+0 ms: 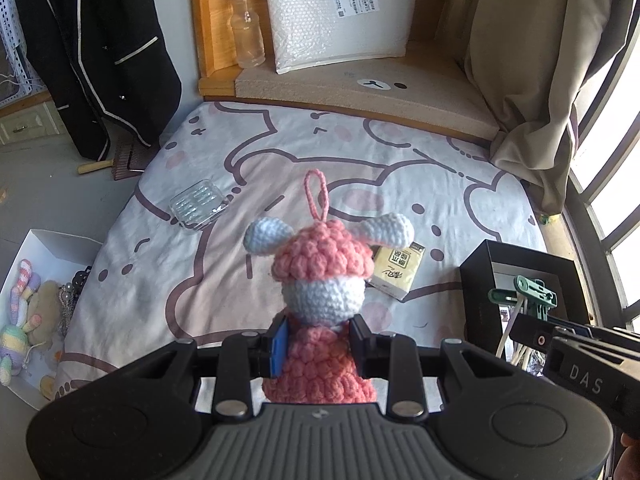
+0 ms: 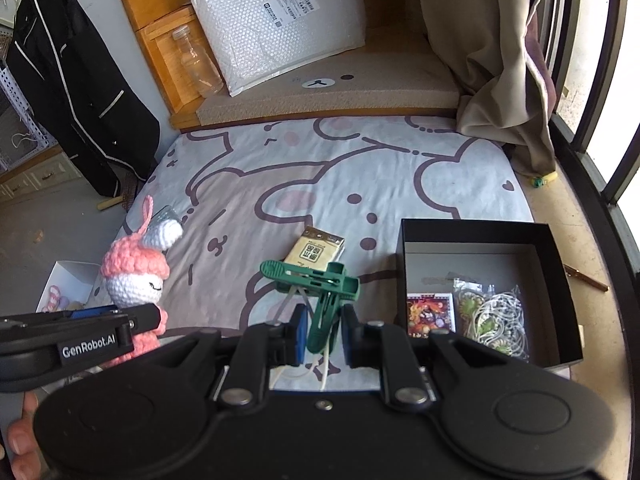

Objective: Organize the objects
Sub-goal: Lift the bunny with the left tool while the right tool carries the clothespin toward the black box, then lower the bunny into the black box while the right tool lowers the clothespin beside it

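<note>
We look down over a bed covered by a cartoon bear sheet (image 1: pixel 320 152), our landmark throughout.

Our left gripper (image 1: pixel 318 342) is closed about the body of a pink and white crocheted doll (image 1: pixel 320 276), the pads pressing its pink lower half. The doll stands upright in the grip, raised above the near middle of the sheet, its hanging loop pointing toward the far edge.

Our right gripper (image 2: pixel 323 338) is narrowed almost fully on a green plastic clip (image 2: pixel 320 292), held above the sheet's near edge, with thin white cords trailing below it.

On the sheet, a yellow tissue pack (image 2: pixel 314 252) lies flat near the middle, just beyond the clip. A clear ribbed dish (image 1: pixel 198 200) sits toward the sheet's left edge, well apart from the pack. Between and beyond them the sheet lies bare up to its far edge.

At the sheet's near right corner sits an open black box (image 2: pixel 480 232), holding a colourful card and a tangle of cords against its near wall; the far half of its floor is bare. Off the sheet's left edge, lower down, an open white box (image 1: pixel 52 248) holds soft toys.

Beyond the far edge runs a tan cushion (image 1: pixel 360 96) bearing a bubble mailer (image 1: pixel 336 12) and a clear bottle (image 1: pixel 246 28). A curtain (image 1: pixel 532 60) hangs at the far right corner.
</note>
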Demonstrator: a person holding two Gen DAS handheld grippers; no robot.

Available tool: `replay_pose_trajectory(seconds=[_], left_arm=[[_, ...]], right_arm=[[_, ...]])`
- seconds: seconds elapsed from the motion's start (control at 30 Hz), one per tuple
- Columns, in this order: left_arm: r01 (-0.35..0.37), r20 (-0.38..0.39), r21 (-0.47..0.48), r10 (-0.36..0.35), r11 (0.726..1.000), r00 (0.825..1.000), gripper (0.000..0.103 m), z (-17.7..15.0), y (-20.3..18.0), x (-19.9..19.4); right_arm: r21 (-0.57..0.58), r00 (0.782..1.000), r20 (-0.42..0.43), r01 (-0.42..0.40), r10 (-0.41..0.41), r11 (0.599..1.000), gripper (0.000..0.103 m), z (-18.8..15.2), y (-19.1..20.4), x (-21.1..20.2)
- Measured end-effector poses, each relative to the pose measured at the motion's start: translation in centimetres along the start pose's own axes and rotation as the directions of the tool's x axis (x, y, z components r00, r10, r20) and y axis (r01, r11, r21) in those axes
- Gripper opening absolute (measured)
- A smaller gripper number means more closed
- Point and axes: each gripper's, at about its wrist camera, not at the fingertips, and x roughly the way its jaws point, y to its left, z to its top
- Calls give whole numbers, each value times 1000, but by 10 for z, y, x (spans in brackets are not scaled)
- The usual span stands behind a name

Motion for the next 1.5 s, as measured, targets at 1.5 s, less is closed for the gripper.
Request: replay_pose_trajectory(seconds=[1.5], left_arm=[[217, 13, 113, -220, 970, 975, 34, 13, -162, 26]], right_arm=[[167, 986, 57, 145, -156, 975, 18, -10, -163, -27]])
